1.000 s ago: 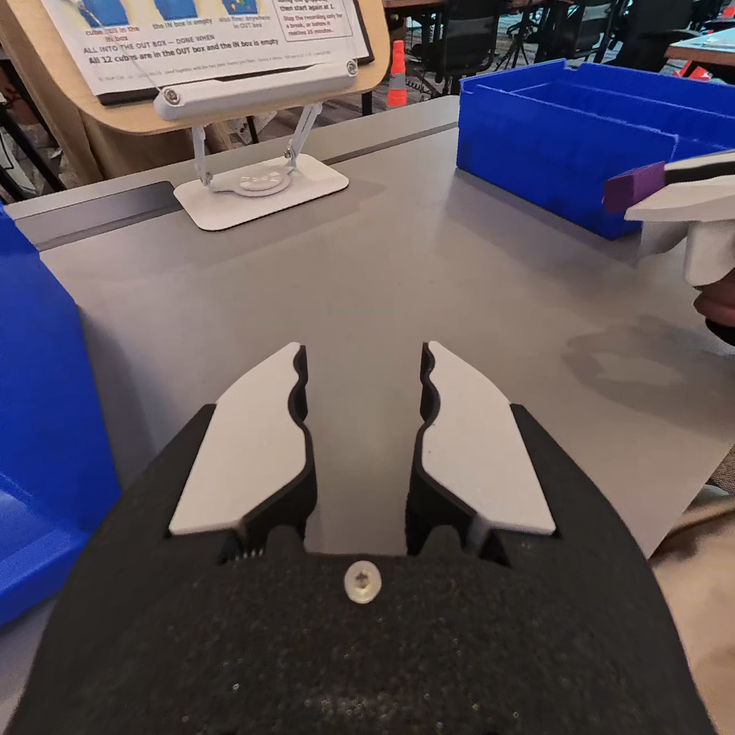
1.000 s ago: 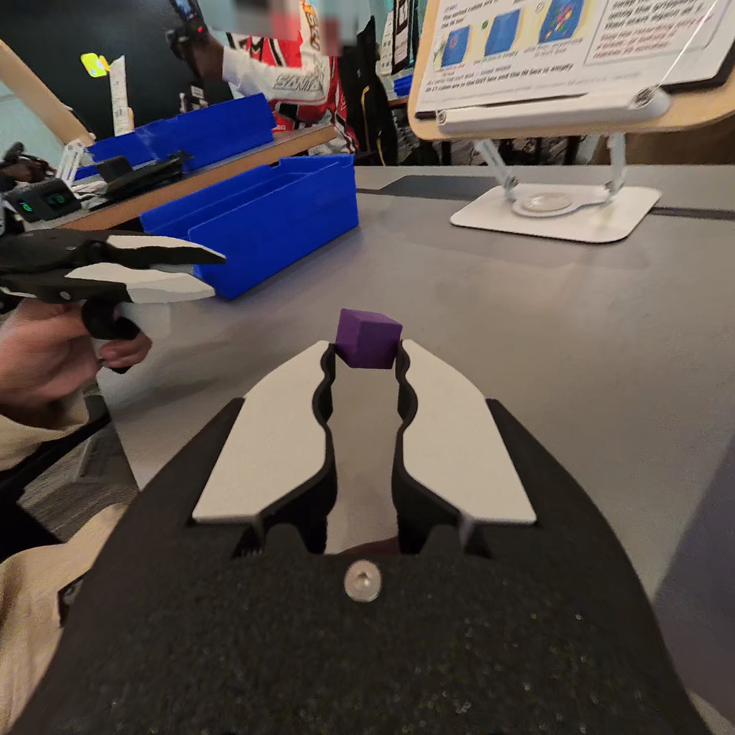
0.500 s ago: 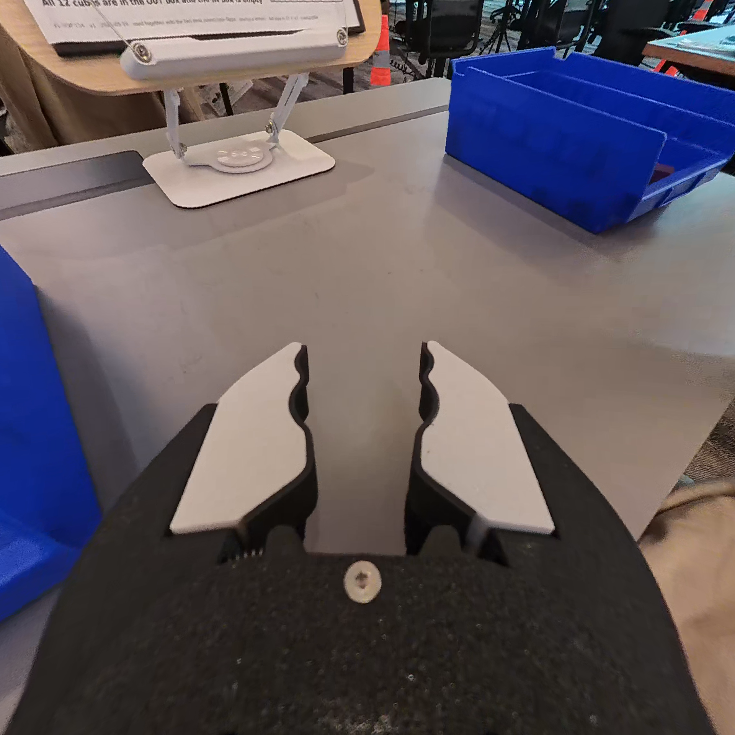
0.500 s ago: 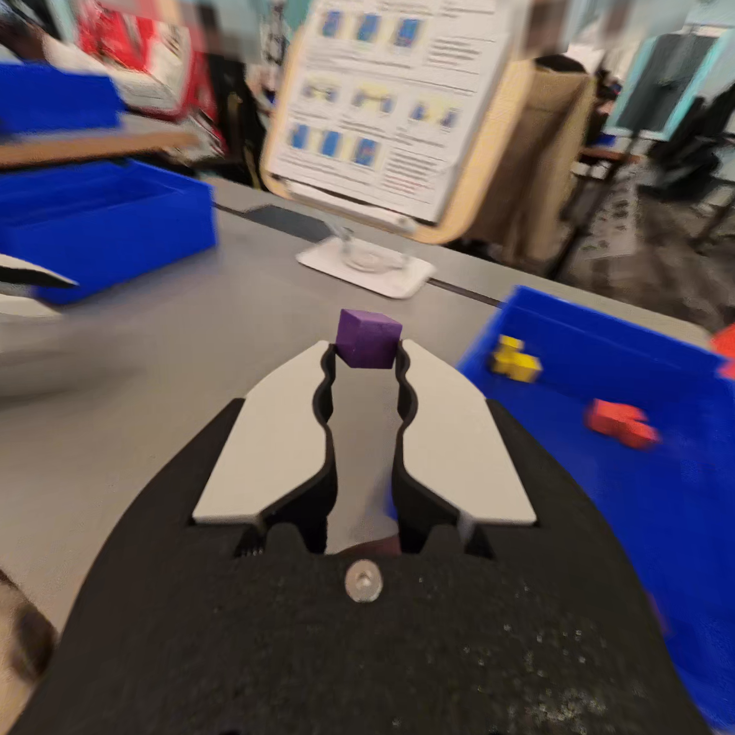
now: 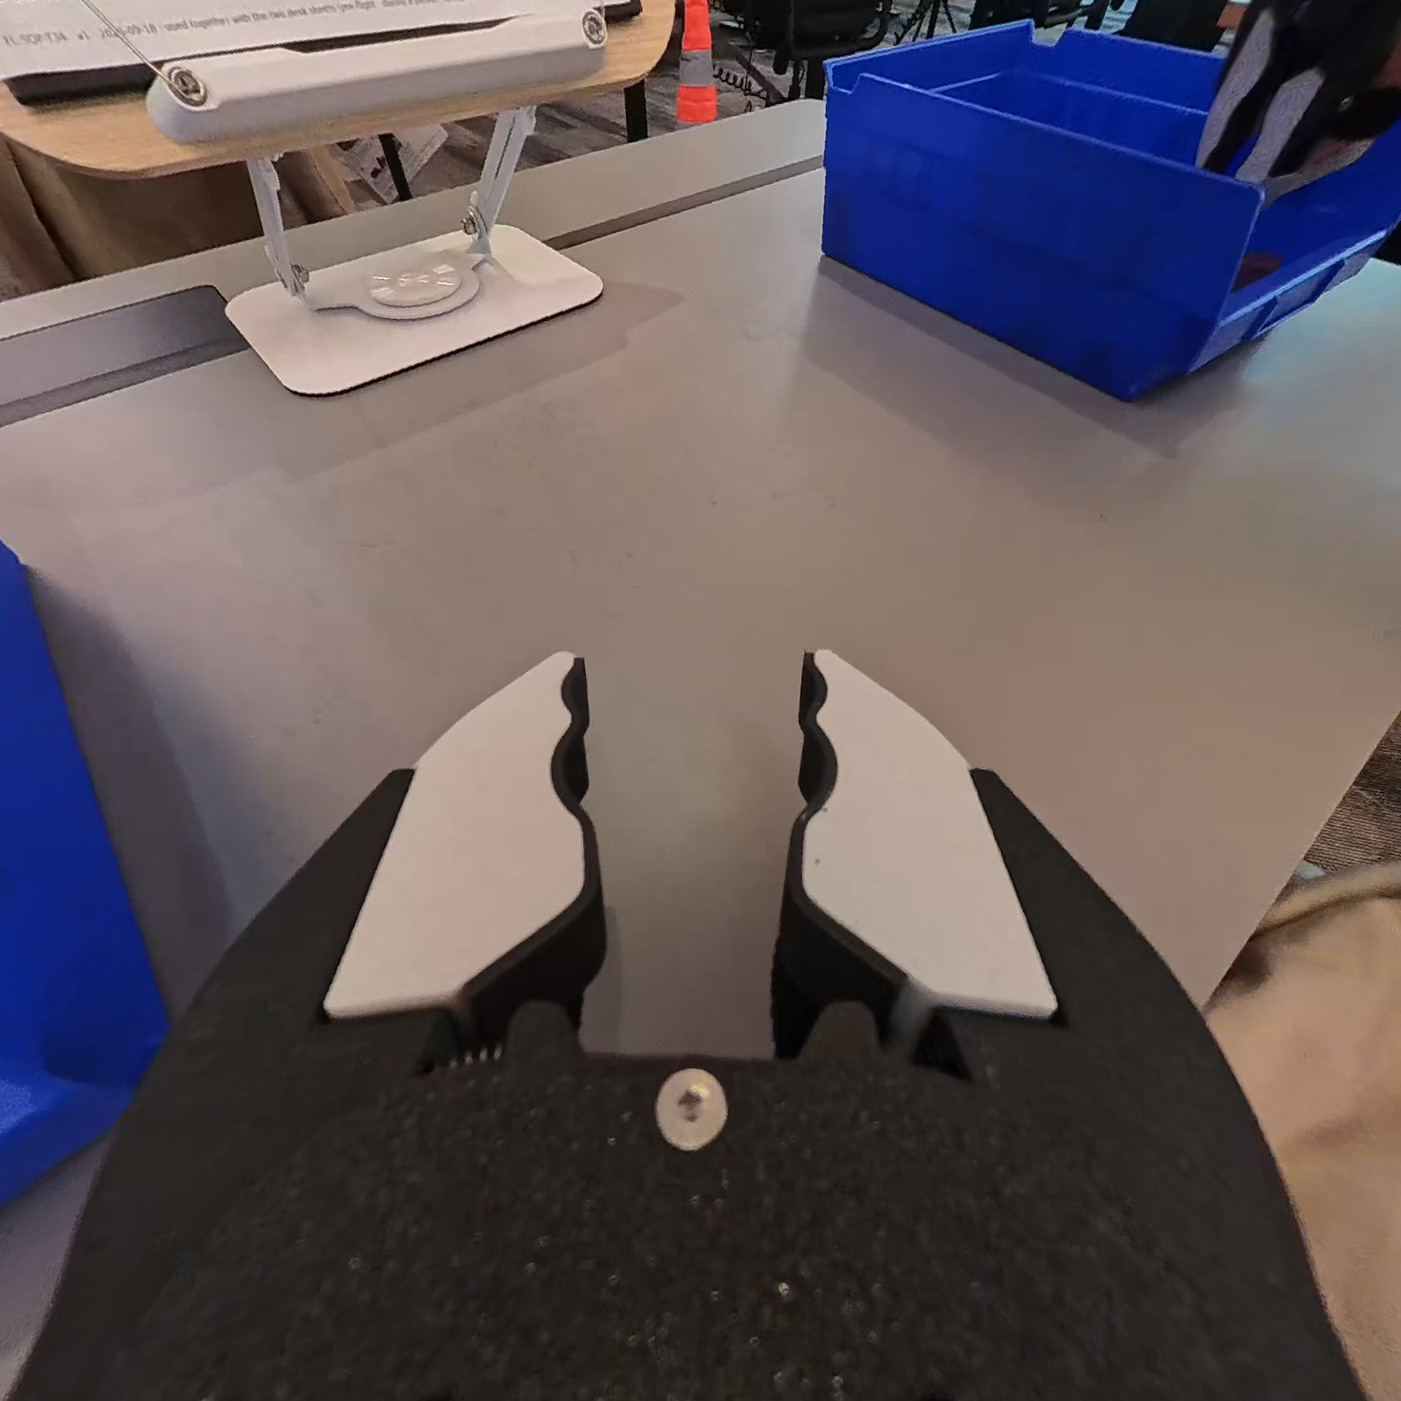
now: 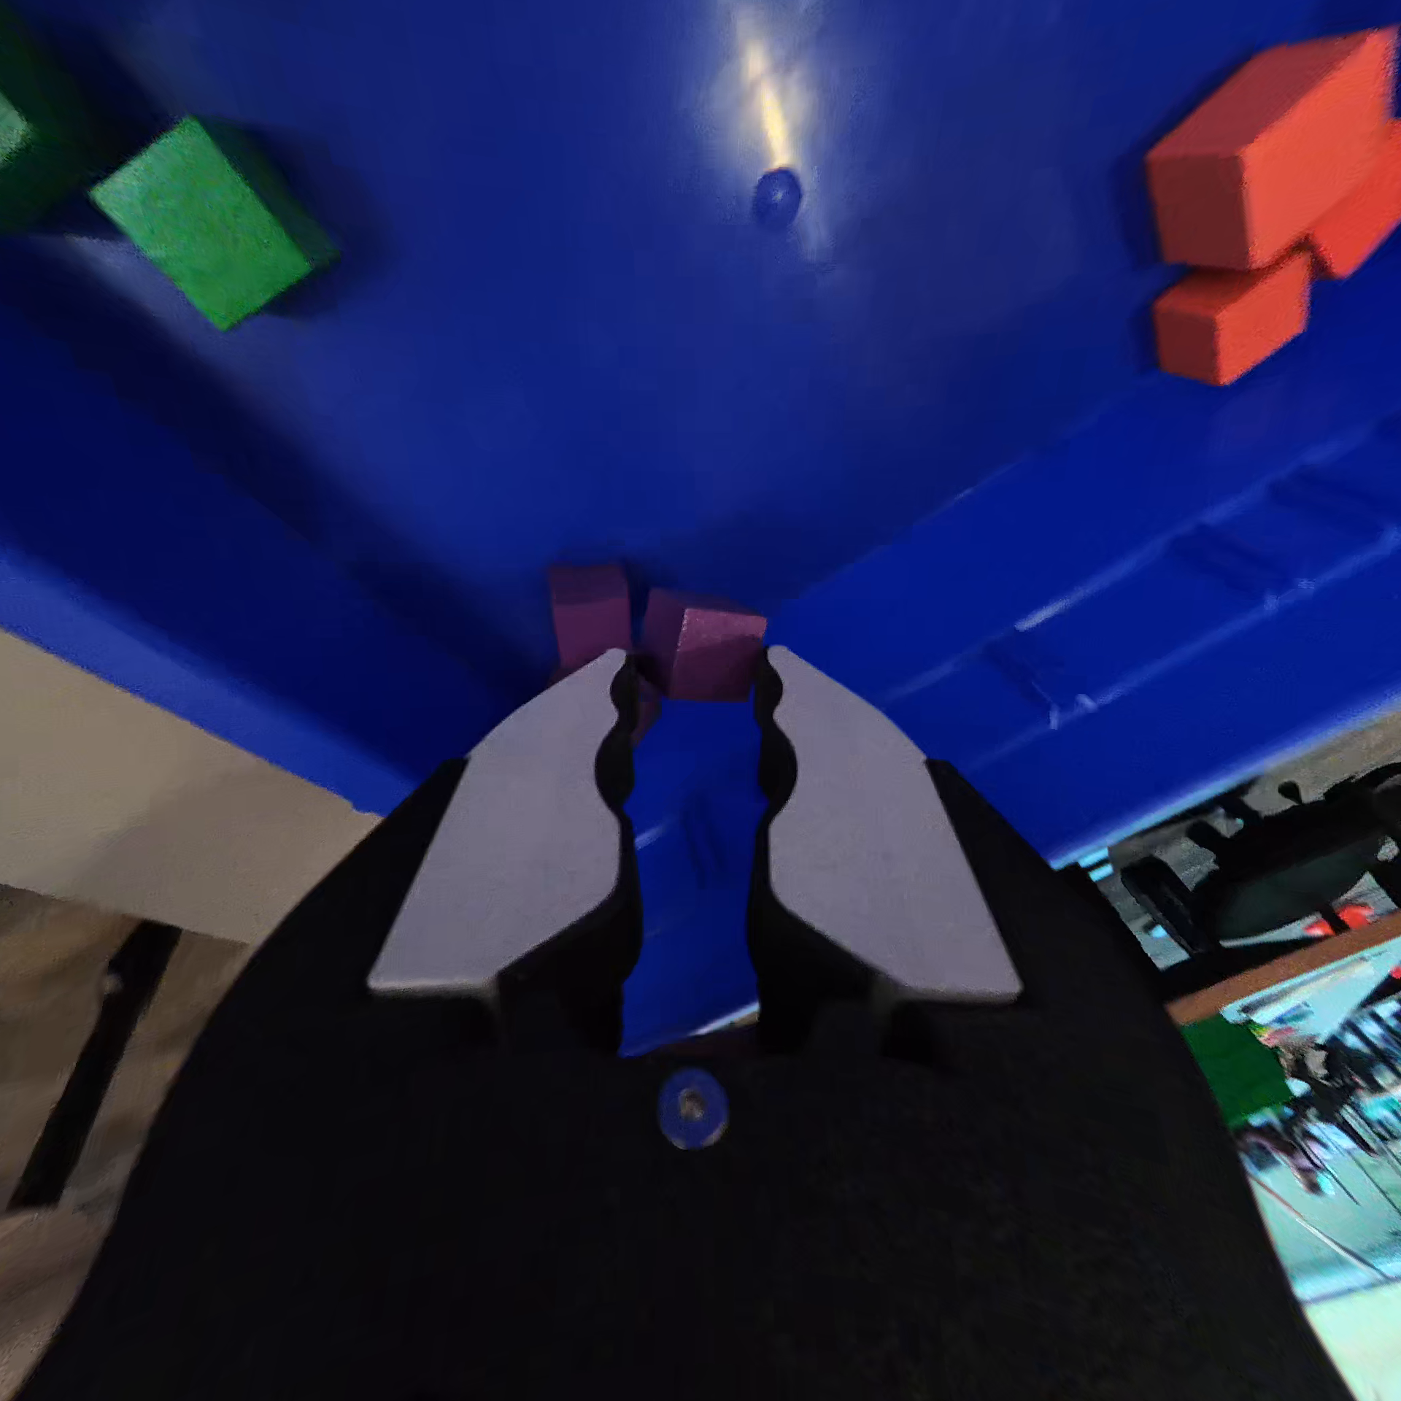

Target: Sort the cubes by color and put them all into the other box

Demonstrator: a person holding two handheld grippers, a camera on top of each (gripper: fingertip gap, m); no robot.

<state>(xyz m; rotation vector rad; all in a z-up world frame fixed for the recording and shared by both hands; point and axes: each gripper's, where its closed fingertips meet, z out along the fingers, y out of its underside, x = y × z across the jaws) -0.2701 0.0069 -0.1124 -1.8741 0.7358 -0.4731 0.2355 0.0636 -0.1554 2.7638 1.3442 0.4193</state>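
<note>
Between the tips of the right gripper [image 6: 694,671] sits a purple cube [image 6: 709,658], pinched on both sides, low inside the blue box [image 6: 606,394]. Another purple cube [image 6: 590,615] lies just beside it at the left. Green cubes [image 6: 205,220] and red cubes [image 6: 1274,220] rest farther off. Over the grey table [image 5: 682,515], the left gripper [image 5: 694,667] hangs spread apart, holding nothing.

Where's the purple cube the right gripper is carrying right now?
In the right wrist view, the purple cube sits pinched at the tips of the right gripper, low inside the blue box, beside another purple cube at its left.
</note>
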